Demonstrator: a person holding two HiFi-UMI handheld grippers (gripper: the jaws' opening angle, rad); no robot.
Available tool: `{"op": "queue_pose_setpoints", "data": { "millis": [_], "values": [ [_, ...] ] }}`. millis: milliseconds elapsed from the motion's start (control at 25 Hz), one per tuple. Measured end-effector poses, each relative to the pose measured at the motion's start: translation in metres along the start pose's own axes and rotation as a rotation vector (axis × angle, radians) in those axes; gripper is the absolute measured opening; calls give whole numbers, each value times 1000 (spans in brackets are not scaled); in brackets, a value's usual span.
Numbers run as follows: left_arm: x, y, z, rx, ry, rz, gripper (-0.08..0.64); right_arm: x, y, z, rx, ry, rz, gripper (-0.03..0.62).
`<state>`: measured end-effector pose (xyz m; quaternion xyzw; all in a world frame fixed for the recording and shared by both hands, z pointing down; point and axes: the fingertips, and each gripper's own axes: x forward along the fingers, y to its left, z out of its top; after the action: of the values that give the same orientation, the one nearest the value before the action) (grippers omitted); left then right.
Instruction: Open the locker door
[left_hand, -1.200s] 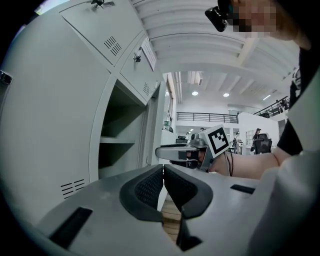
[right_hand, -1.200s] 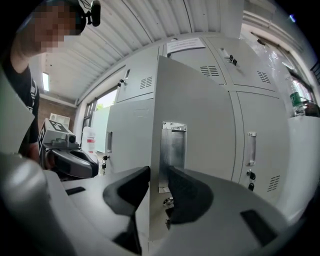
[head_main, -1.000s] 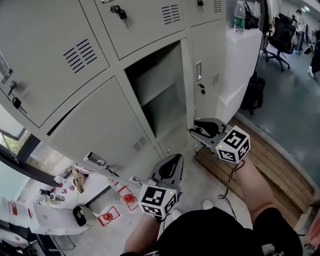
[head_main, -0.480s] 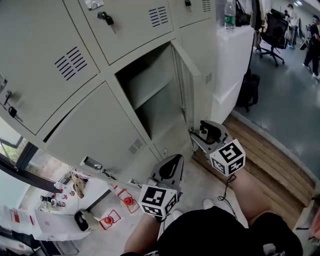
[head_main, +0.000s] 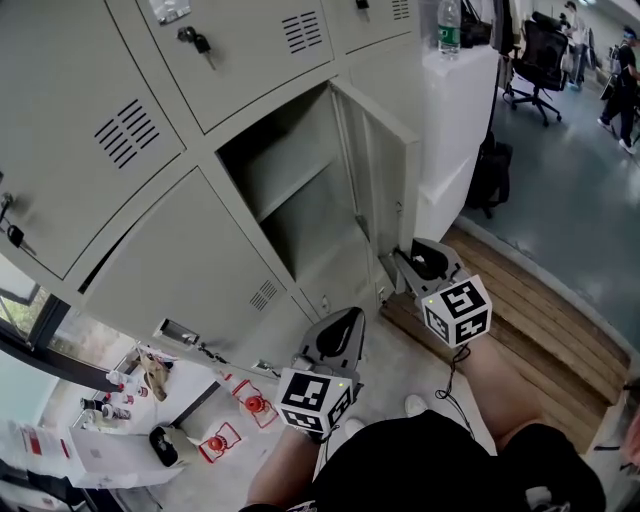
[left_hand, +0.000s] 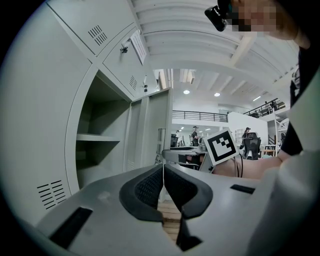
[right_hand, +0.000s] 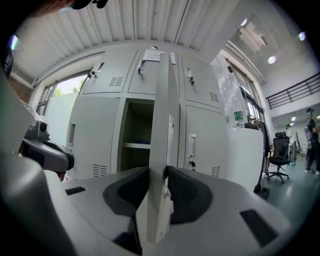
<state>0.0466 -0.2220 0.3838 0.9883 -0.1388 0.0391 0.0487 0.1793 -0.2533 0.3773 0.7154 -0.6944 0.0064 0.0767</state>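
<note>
So the locker door (head_main: 385, 180) is already swung well out from its compartment (head_main: 300, 190). It's sticking out from the cabinet face, roughly square to it, with the hinge on the compartment's right side and the free edge pointing back toward the person.

The right gripper (right_hand: 159, 175) is the one on it. In the right gripper view the door stands dead edge-on and upright, its long axis running straight up through the gap, and the fingers are closing on that free edge near its lower end — one pad on each face of the panel, and they look to be touching it.

The left gripper (left_hand: 163, 182) isn't involved. Its fingers are pressed together with nothing in them, and it hangs on the compartment side of the door, lower down and well clear of it.

My read: since the door sits between the fingers rather than in front of them, the rest is just an arc about the hinge, carrying the edge further away from the compartment — not a straight pull.
</note>
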Motion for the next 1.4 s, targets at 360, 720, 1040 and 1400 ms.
{"op": "queue_pose_setpoints", "data": {
  "millis": [360,720,1040,1400],
  "values": [
    [18,-12,-4,-3,13,-16,20,-13,-53,-7,39,14,-91,141],
    [38,-20,-9,-16,27,20,20,-14,-92,-11,65,7,-92,137],
    [60,-28,-14,-38,27,81,20,-9,-125,-14,70,10,-61,137],
    [82,-40,-22,-70,17,166,20,-2,-148,-14,62,6,15,137]
  ]
}}
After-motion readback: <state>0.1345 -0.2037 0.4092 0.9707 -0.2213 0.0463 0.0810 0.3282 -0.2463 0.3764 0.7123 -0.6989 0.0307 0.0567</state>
